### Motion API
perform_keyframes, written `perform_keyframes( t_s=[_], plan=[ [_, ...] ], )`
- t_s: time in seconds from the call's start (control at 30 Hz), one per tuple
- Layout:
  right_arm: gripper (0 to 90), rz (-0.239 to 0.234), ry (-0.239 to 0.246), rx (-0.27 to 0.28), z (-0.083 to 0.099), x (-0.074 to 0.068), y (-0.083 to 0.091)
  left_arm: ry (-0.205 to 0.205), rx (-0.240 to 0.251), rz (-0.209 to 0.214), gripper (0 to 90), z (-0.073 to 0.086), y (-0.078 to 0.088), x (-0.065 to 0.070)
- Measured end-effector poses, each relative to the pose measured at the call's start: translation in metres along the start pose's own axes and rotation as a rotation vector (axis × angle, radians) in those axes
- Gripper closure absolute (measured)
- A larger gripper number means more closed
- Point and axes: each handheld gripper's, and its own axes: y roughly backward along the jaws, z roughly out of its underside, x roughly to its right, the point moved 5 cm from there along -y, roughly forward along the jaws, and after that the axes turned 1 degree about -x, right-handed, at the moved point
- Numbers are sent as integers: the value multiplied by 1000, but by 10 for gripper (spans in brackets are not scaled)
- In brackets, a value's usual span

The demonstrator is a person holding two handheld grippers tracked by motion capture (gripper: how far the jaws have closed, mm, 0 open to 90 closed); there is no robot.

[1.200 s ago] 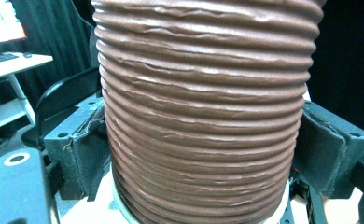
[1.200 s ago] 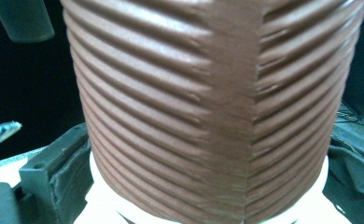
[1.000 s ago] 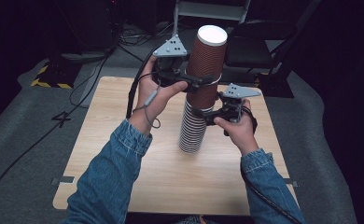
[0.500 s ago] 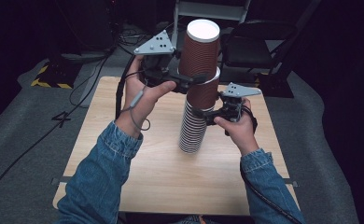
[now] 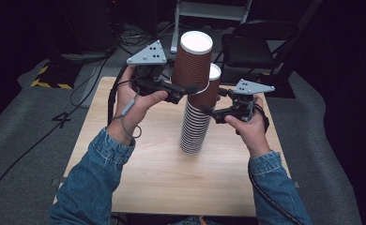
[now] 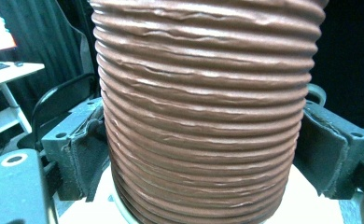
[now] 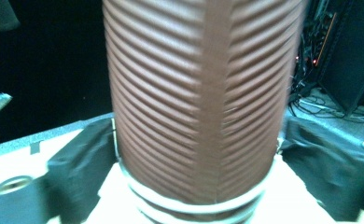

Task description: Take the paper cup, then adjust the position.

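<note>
left claw (image 5: pixel 188 92) grips lifted cup (image 5: pixel 193 63) | right claw (image 5: pixel 208 110) closing on stack (image 5: pixel 196 126)

Blurred cup (image 7: pixel 194 102), top cut off

Your work surface is a light wooden table (image 5: pixel 153 173), centred in the high view on grey carpet (image 5: pixel 21 140). One stack of ribbed brown paper cups (image 5: pixel 194 131) stands right of its centre.
</note>
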Motion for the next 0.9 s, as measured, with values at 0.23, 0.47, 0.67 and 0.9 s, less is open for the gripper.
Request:
perform_keyframes(
  t_s=[0.23,0.47,0.67,0.9],
  plan=[
    [154,29,-3,13,3,2,24,-24,-8,16,130,8,14,12],
    [154,26,-22,31,21,3,41,-49,-50,33,131,21,26,29],
    [154,28,-32,20,35,2,49,-43,-84,74,131,42,27,44],
    [154,20,-45,1,52,-2,56,-56,-171,111,131,74,23,57]
  ],
)
